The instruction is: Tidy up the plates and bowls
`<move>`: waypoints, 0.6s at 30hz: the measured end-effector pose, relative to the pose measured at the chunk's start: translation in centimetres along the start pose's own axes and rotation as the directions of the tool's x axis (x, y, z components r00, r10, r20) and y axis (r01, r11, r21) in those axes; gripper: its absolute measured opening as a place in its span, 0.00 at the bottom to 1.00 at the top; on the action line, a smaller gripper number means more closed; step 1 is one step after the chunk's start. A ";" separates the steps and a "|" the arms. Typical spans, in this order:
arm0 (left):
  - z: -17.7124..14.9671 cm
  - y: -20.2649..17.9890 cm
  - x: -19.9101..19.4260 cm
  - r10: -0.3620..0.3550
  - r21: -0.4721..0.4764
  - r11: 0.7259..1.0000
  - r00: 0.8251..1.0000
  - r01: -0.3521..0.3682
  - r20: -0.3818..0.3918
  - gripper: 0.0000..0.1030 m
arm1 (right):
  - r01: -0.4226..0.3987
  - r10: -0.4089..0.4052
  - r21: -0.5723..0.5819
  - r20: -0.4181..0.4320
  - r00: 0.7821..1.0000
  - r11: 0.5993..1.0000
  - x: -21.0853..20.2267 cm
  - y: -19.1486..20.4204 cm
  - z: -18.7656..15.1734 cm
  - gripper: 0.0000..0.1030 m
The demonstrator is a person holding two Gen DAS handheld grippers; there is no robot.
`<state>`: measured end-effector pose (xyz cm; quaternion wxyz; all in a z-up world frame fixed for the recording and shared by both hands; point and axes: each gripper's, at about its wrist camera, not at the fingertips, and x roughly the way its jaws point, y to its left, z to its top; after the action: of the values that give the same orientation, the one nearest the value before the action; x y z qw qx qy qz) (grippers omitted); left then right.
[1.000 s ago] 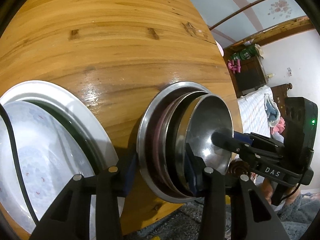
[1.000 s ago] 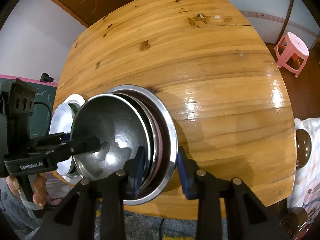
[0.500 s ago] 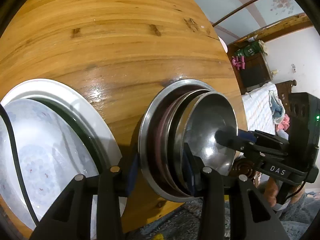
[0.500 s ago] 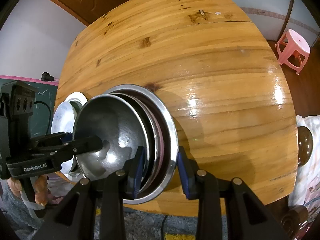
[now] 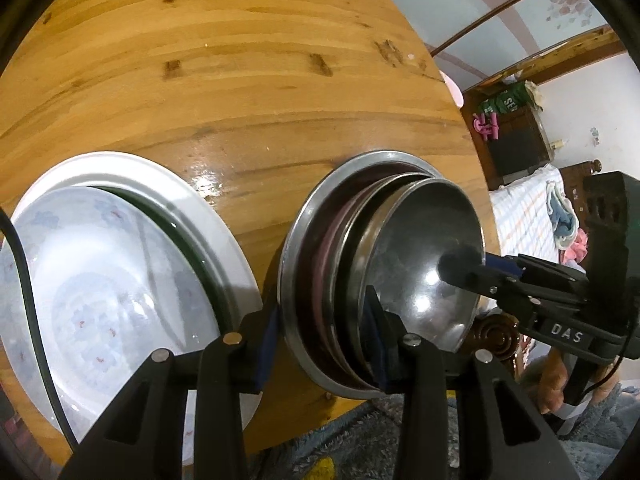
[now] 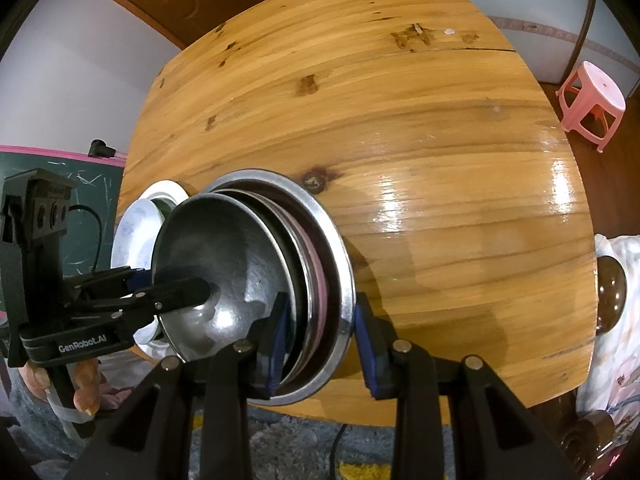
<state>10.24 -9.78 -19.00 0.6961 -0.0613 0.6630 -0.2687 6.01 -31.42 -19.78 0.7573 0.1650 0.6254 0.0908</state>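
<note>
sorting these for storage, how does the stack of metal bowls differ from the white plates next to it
The metal bowl stack is shiny steel with one pinkish rim showing among the layers; the white plates are pale, the top one faintly patterned. The bowls are deep and nested, the plates shallow and broader. Both grippers clamp the bowl stack's rim; the plates are untouched. Both sit near the wooden table's front edge.

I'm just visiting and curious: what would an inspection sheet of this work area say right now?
Surface: round wooden table, glossy.
Job's things: metal stack of nested bowls and plates; white plates beside it.
Clutter: nothing seen.
Tools: left tool and right tool clamp the stack's rims from opposite sides.
Cables: black cable crossing in front of the white plates.
Surroundings: pink stool, bed, rug.
</note>
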 end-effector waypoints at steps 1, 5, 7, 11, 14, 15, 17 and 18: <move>-0.1 -0.1 -0.4 -0.002 0.001 1.000 1.000 0.002 0.009 0.35 | -0.002 0.002 -0.002 0.001 1.000 1.000 -0.1 0.1 0.0 0.29; -0.3 0.1 -2.0 -0.002 0.001 1.000 0.999 0.002 0.036 0.35 | -0.014 0.014 -0.013 0.003 1.000 1.000 -0.8 0.9 0.1 0.29; -0.6 0.3 -3.2 -0.007 -0.004 1.000 0.999 0.008 0.053 0.35 | -0.017 0.017 -0.022 0.008 1.000 1.000 -1.3 1.6 0.3 0.29; -1.2 0.9 -5.8 -0.025 -0.022 0.999 0.995 0.027 0.092 0.35 | -0.020 0.022 -0.054 0.027 0.999 0.998 -2.8 3.2 0.6 0.29; -1.8 1.2 -8.2 -0.020 -0.026 0.999 0.991 0.023 0.135 0.35 | -0.030 0.033 -0.083 0.044 0.998 0.996 -4.0 4.8 0.9 0.29; -1.9 1.3 -9.0 -0.014 -0.025 1.000 0.989 0.018 0.150 0.35 | -0.031 0.036 -0.098 0.050 0.998 0.995 -4.4 5.5 1.0 0.29; -2.5 1.8 -10.7 -0.004 -0.035 0.999 0.983 0.010 0.182 0.35 | -0.033 0.041 -0.121 0.058 0.998 0.992 -5.0 6.9 1.3 0.29; -2.7 1.9 -11.3 -0.001 -0.042 0.999 0.981 0.009 0.192 0.35 | -0.036 0.044 -0.133 0.061 0.997 0.991 -5.3 7.6 1.4 0.29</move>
<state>8.52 -2.33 -10.11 0.7548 -0.1035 0.5981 -0.2488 6.86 -26.41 -11.96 0.7841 0.1300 0.5902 0.1416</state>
